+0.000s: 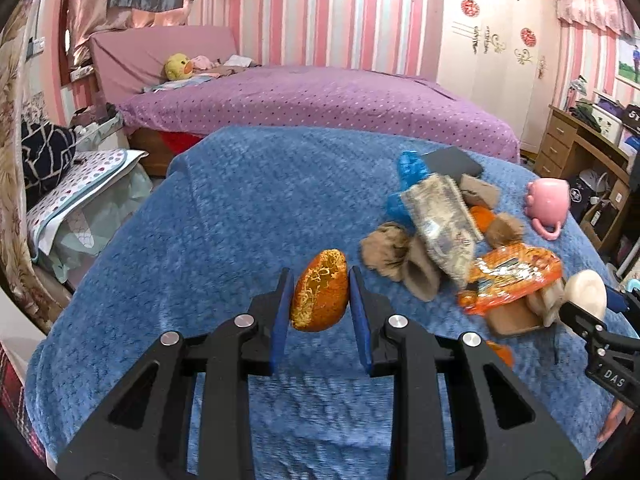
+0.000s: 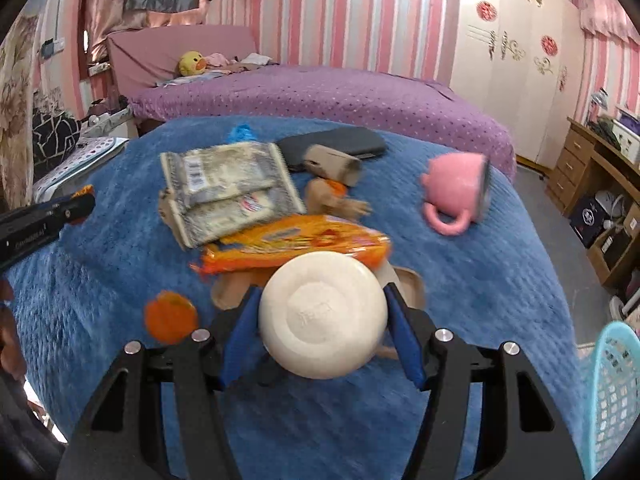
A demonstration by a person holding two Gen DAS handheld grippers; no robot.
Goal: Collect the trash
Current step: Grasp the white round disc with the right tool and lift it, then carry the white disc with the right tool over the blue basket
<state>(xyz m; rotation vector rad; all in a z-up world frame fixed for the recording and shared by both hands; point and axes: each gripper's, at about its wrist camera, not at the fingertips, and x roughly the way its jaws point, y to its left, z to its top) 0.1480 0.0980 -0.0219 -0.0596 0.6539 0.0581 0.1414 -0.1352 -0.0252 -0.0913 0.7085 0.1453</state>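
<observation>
Nubby blue blanket [image 1: 224, 208] fills mid-frame | crinkled foil wrappers [image 2: 228, 192] heaped centre | right gripper [image 2: 322, 320] clamps smooth round white lid [image 2: 322, 314], lower centre | left gripper [image 1: 320, 300] pinches pithy orange peel [image 1: 320, 294], lower centre

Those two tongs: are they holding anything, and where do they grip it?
Left tongs pinch an orange peel by its two sides. Right tongs clamp a white bowl across its opposite sides.

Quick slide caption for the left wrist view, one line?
Left tongs grip an orange peel above the blue blanket, litter pile to the right.
</observation>
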